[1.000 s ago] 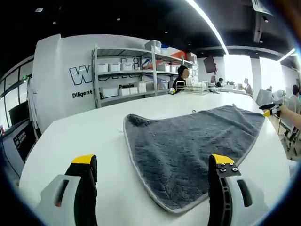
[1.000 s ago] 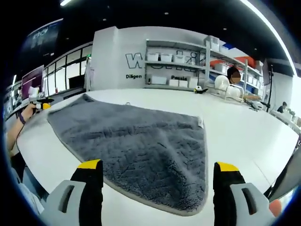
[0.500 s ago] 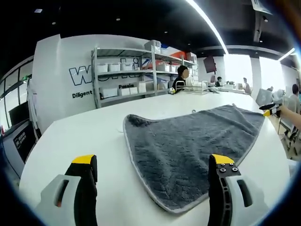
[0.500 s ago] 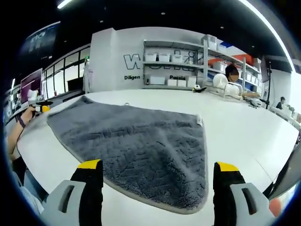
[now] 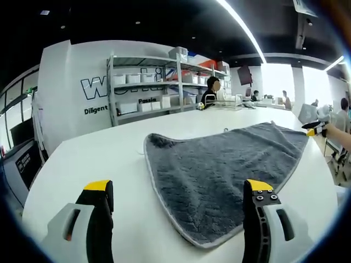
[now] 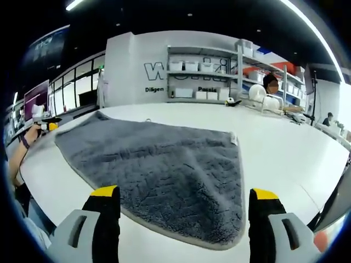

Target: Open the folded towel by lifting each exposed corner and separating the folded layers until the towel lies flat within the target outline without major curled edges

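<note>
Now: left gripper point(image 5: 178, 211) released, jaws wide apart, hovering low over the table point(image 5: 98, 159) with nothing between them. Right gripper point(image 6: 186, 216) likewise slack and empty, jaws spread, poised over the near hem. Towel point(image 5: 219, 170) lying grey and mostly spread on the white table, near corner between the left jaws, far end running toward the table's far-right edge. Same towel point(image 6: 159, 164) in the right gripper view, broad and largely flat, a small tag at its far right corner, soft ridges across the pile. No target outline discernible on the table.

Probably near the finish: best to pinch only a hem corner, lift slightly, draw outward along the table and lay down without dragging the whole cloth. Worth checking the near hems for curl before letting go.

Bare table to the left and beyond the towel, ample for sliding. Table edge close on the right side, another person's hand with a tool point(image 5: 318, 129) near that edge. Shelves point(image 5: 148, 87) well apart.
</note>
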